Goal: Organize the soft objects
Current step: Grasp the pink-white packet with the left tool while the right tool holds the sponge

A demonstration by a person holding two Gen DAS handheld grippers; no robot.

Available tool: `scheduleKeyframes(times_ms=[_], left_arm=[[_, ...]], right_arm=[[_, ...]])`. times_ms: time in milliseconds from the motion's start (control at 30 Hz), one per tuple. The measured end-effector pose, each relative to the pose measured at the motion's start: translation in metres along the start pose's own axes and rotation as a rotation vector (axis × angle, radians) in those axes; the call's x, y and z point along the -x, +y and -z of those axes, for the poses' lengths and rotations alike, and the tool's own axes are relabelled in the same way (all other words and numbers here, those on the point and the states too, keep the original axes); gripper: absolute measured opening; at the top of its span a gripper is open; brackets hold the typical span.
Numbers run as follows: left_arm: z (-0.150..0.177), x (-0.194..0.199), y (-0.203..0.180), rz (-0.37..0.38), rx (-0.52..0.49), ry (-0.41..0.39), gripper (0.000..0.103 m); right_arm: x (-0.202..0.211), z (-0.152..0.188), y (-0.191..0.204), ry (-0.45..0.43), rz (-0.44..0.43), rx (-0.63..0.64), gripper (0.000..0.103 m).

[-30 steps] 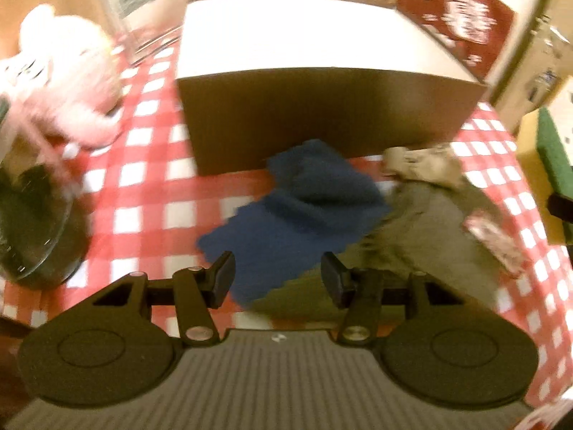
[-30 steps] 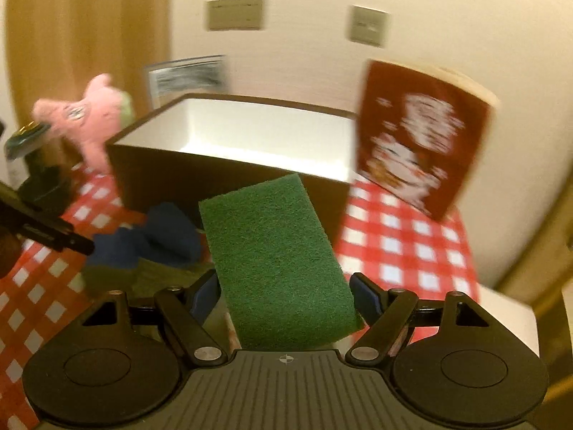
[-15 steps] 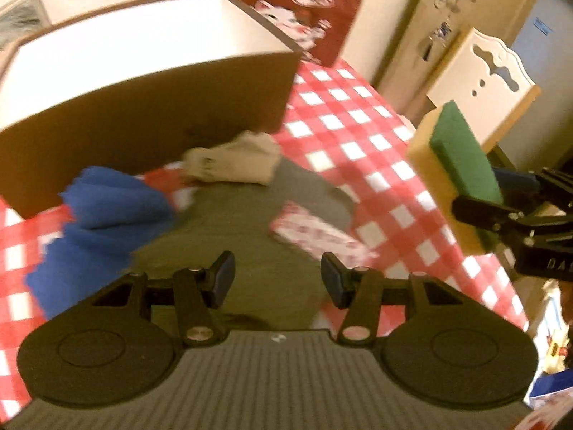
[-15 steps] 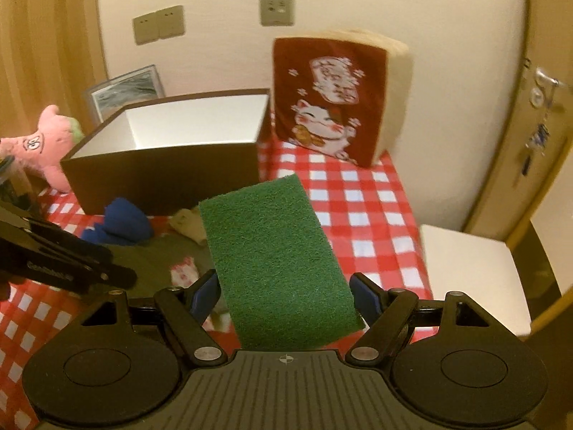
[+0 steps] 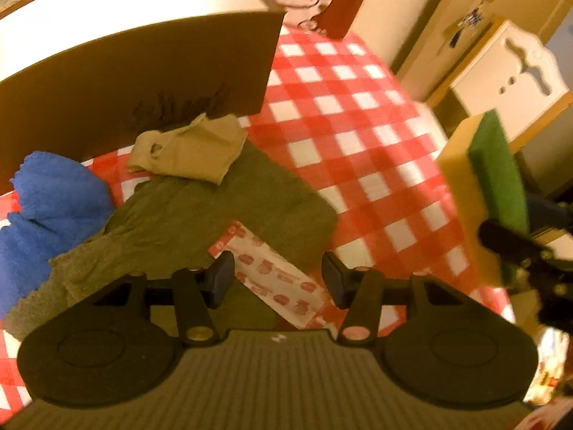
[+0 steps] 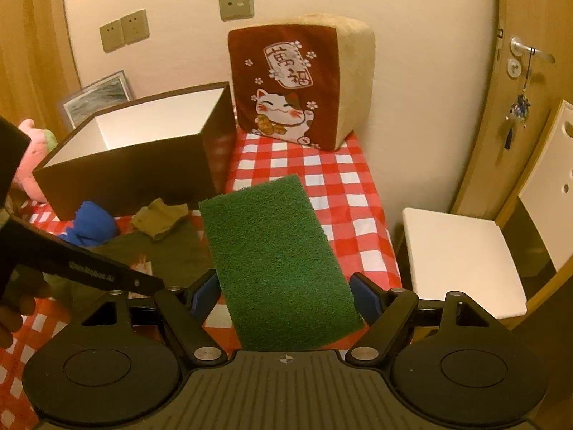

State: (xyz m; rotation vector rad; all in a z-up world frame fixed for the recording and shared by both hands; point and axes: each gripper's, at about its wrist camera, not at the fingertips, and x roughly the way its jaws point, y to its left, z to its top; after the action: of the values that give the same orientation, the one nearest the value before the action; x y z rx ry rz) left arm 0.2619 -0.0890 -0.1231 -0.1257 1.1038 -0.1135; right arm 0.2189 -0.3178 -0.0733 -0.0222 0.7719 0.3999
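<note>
You are working in a lived-in room of a home: the tabletop wears a red-and-white checked cloth (image 6: pixel 343 193), and a lucky-cat cushion (image 6: pixel 301 82) leans against the cream wall beneath the wall sockets (image 6: pixel 123 30). To your right a wooden door (image 6: pixel 526 82) has a charm hanging from its handle, with a white chair (image 6: pixel 462 254) before it; a pink plush toy (image 6: pixel 30 165) and a framed picture (image 6: pixel 96 96) sit at the left.

Cream wall (image 6: pixel 412 18), wooden door (image 6: pixel 515 114), white chair (image 6: pixel 462 254).
</note>
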Motion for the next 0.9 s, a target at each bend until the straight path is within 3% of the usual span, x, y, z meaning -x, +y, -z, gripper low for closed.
scheduleKeyframes(times_ms=[267, 633, 800, 900], left_arm=[[0.008, -0.004, -0.002, -0.074, -0.061, 0.013, 0.052], [0.0, -0.021, -0.016, -0.162, -0.05, 0.055, 0.061], [0.003, -0.02, -0.016, -0.181, -0.093, 0.043, 0.053], [0.004, -0.012, -0.008, -0.152, -0.092, 0.039, 0.039]], right_arm=[[-0.012, 0.0, -0.011, 0.02, -0.035, -0.018, 0.077], [-0.022, 0.0, -0.018, 0.034, -0.065, -0.031, 0.077], [-0.023, 0.001, -0.022, 0.039, -0.068, -0.04, 0.077], [-0.025, 0.001, -0.022, 0.044, -0.074, -0.042, 0.077]])
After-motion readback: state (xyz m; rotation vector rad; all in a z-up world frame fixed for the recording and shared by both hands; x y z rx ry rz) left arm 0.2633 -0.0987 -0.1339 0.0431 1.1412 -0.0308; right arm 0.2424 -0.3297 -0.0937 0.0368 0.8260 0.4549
